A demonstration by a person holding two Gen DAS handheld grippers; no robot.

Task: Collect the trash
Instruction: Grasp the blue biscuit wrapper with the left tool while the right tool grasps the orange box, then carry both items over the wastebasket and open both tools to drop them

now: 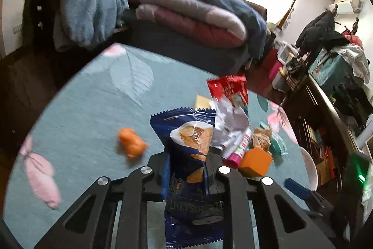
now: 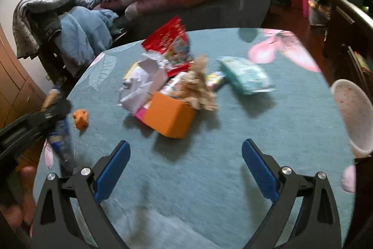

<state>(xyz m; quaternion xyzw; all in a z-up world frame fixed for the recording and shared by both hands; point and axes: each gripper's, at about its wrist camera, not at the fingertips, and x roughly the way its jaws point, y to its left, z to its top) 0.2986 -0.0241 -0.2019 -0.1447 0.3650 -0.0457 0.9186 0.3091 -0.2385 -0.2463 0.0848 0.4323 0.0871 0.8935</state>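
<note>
Left gripper [image 1: 186, 169] pinches the blue biscuit wrapper [image 1: 190, 139]; right gripper [image 2: 186, 167] stands spread and empty above the table [image 2: 209, 167].

The wrapper stands lifted between the pressed jaws, above the teal tablecloth. Judged light, thin and slick, it crumples readily; a hold across the crimped middle, as here, seems secure (an edge hold may slip). Beyond it lies the remaining litter: orange scrap [image 1: 131, 142], orange box [image 2: 171, 117], white crumpled paper [image 2: 144, 83], red packet [image 2: 170, 43], brown crumpled paper [image 2: 200, 85] and a pale green pack [image 2: 244, 78]. The wrapper's lower end is cut off by the frame. Motion blur obscures printing, and the pile's overlaps hide what lies beneath.
</note>
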